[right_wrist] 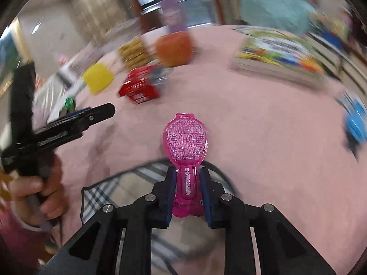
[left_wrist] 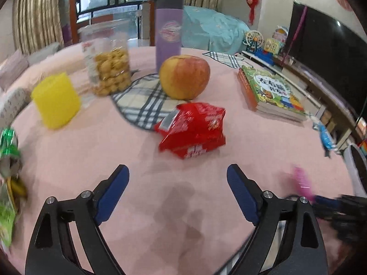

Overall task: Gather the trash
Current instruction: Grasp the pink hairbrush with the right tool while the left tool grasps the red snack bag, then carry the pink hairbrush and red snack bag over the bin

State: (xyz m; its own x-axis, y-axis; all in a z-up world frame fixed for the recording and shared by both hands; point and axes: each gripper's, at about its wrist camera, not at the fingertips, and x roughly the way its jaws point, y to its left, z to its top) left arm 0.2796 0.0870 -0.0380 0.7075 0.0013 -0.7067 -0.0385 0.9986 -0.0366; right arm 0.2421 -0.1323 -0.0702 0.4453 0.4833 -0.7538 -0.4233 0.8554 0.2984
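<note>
- Broadly, a pink tablecloth (left_wrist: 91, 151) covers the table, with a plaid mat (left_wrist: 140, 105) on it.
- On that mat stands an apple (left_wrist: 184, 76); a stack of books (left_wrist: 273, 94) lies well to its right.
- A red snack packet (left_wrist: 192, 130) lies just in front of the apple, overlapping the mat's edge.
- Left gripper (left_wrist: 177, 171) hangs over bare cloth near the red packet, jaws spread wide, nothing between them.
- Right gripper (right_wrist: 187, 174) is clamped on the stem of a pink plastic wrapper (right_wrist: 186, 137), whose rounded head sticks out beyond the fingertips.
</note>
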